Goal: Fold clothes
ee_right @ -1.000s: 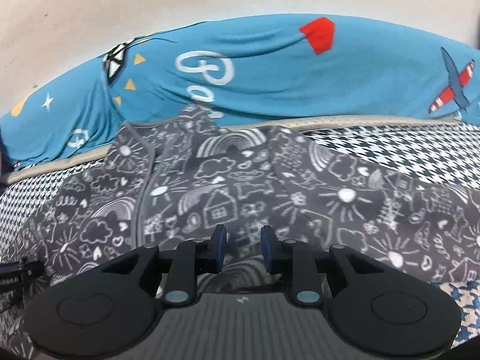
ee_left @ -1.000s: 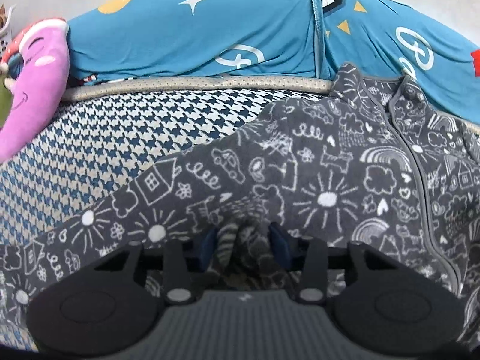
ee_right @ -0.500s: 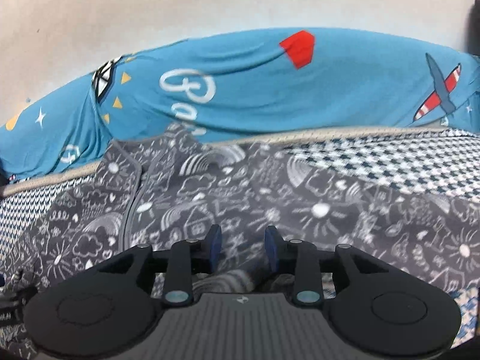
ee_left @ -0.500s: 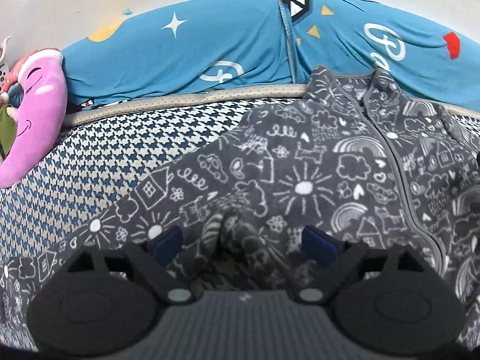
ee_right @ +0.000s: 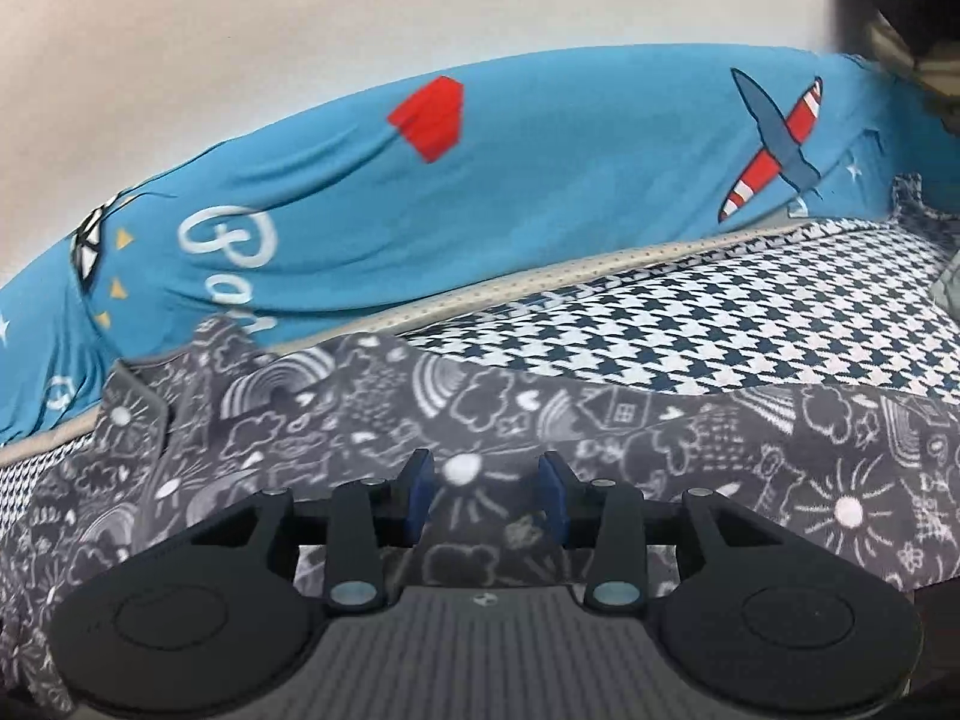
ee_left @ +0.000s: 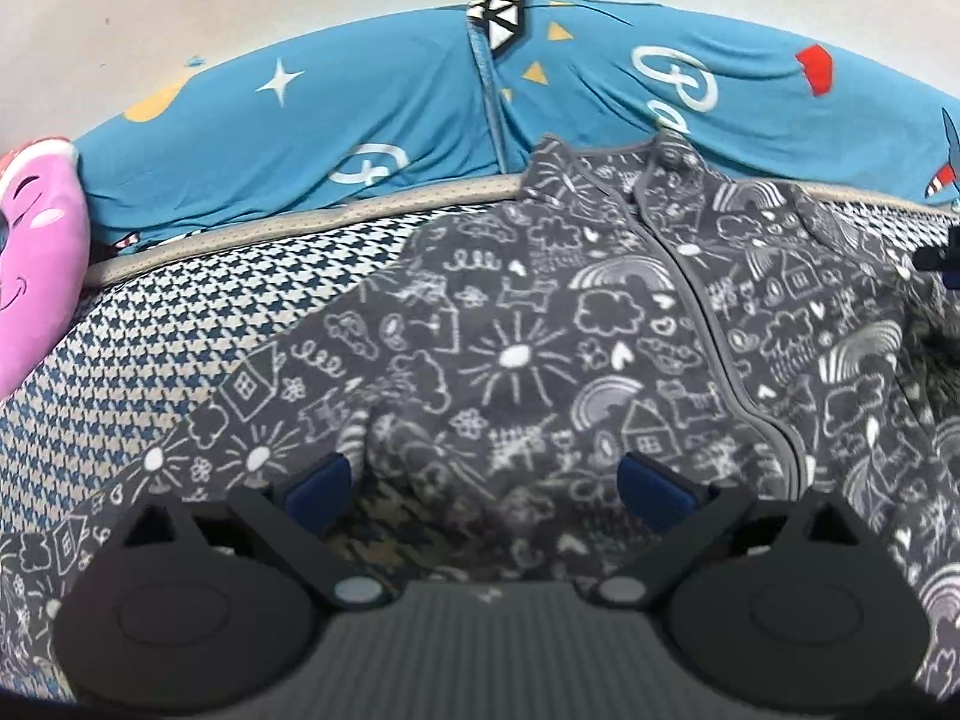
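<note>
A grey fleece garment [ee_left: 516, 354] with white doodle prints and a front zipper lies spread on the houndstooth cover [ee_left: 180, 324]. My left gripper [ee_left: 486, 489] stands wide open at its near hem, with a loose bunched fold [ee_left: 420, 450] just ahead of the blue pads and not touching them. In the right wrist view the same garment [ee_right: 480, 414] runs across the frame, one sleeve reaching right. My right gripper [ee_right: 485, 495] is open over it; the fabric lies between the pads without being pinched.
A long blue printed bolster [ee_left: 384, 120] [ee_right: 510, 180] lines the far edge against a pale wall. A pink moon plush [ee_left: 36, 252] sits at the far left. Bare houndstooth cover [ee_right: 750, 330] shows to the right. A dark object [ee_right: 900, 6] fills the top right corner.
The left gripper, shut on a fold of the garment a second ago, has opened wide and let it go. The right gripper's jaws have spread apart. Both cameras have shifted right.
</note>
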### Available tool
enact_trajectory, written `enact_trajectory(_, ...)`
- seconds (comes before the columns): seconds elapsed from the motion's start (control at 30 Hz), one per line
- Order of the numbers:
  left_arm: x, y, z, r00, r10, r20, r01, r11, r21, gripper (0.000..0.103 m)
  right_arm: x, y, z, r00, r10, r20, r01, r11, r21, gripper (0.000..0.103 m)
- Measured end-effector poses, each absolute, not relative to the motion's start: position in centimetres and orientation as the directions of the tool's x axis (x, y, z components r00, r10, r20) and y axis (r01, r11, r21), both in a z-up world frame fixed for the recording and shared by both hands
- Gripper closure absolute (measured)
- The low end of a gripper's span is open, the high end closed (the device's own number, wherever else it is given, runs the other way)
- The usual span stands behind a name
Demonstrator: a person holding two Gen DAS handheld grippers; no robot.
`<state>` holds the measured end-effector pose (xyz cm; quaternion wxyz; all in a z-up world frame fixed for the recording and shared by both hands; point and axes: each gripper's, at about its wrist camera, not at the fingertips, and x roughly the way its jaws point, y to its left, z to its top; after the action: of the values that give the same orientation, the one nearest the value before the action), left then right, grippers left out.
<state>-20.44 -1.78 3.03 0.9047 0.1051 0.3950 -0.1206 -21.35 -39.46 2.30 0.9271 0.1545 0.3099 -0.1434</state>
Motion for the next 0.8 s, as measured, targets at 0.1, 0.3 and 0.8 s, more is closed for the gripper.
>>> enact_trajectory(0.1, -20.3, -2.1, 2.9, 0.655, -0.138, -0.743, 0.303, 0.948, 0.091, 0.004, -20.7, -39.9, 2.0, 0.778, -0.152, -0.609, 0.35, 0.911, 0.219, 0.064)
enact_trajectory(0.3, -19.6, -2.5, 2.3, 0.648, -0.134, -0.75, 0.293, 0.952, 0.083, 0.003, -18.8, -40.3, 1.6, 0.81, -0.097, -0.578, 0.283, 0.929, 0.24, 0.064)
enact_trajectory(0.8, -18.4, -3.4, 0.8, 0.598, -0.122, -0.792, 0.294, 0.953, 0.075, 0.0, -12.8, -36.7, 0.6, 0.808, -0.095, -0.582, 0.214, 0.967, 0.139, 0.058)
